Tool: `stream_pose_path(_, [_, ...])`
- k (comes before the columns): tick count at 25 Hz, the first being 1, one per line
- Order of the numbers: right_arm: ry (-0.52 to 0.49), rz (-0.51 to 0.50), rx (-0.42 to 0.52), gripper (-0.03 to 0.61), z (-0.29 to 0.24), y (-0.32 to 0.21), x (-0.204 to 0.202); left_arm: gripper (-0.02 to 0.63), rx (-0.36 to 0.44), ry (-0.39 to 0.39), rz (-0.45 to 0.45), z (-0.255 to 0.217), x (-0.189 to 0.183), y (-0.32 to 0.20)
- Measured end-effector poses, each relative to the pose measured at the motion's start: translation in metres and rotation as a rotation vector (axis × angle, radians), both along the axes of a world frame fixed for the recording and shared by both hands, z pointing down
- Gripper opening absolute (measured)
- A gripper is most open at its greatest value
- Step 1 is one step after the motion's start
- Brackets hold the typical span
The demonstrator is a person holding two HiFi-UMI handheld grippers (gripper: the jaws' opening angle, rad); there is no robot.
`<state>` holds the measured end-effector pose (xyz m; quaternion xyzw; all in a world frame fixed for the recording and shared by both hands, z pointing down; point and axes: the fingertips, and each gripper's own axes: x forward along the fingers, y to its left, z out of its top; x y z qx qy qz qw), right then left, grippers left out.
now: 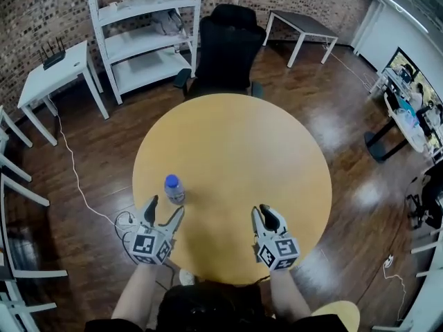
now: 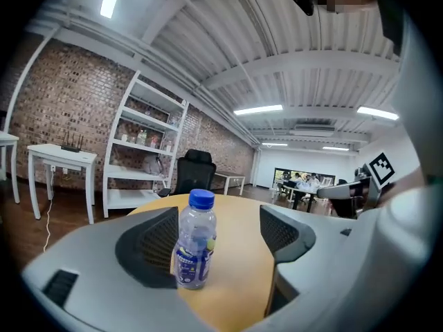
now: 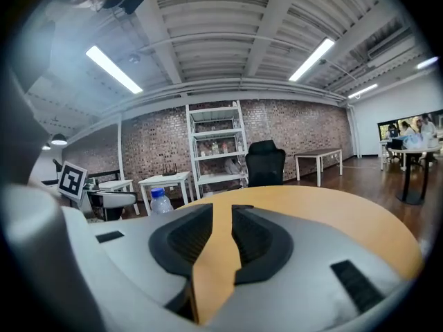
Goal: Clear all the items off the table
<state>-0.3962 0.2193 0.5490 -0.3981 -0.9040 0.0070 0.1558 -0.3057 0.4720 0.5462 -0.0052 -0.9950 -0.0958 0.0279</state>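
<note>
A small clear water bottle with a blue cap stands upright near the left front of the round wooden table. My left gripper is just behind it, open wide. In the left gripper view the bottle stands between the jaws, close against the left pad and well apart from the right one. My right gripper rests low at the table's front right edge. Its jaws leave only a narrow slit with nothing in it. The bottle shows far to its left.
A black office chair stands at the table's far side. Behind it are a white shelf unit and a small white table. A white cable trails over the wooden floor on the left.
</note>
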Motion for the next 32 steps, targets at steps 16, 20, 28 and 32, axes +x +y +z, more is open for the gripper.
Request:
stream_pose_path(16, [0.213, 0.031, 0.052, 0.091, 0.112, -0.017, -0.008, 0.416, -0.037, 0.129, -0.055, 0.094, -0.064, 0.034])
stream_pose_path(20, [0.244, 0.043, 0.050, 0.091, 0.123, -0.020, -0.006, 0.416, -0.035, 0.140, -0.053, 0.101, -0.075, 0.029])
stream_pose_path(28, [0.255, 0.070, 0.057, 0.091, 0.120, -0.049, -0.014, 0.379, -0.007, 0.182, -0.067, 0.110, -0.084, 0.033])
stream_pose_path(32, [0.247, 0.080, 0.062, 0.066, 0.120, -0.058, -0.019, 0.370, 0.008, 0.134, -0.097, 0.097, -0.080, 0.038])
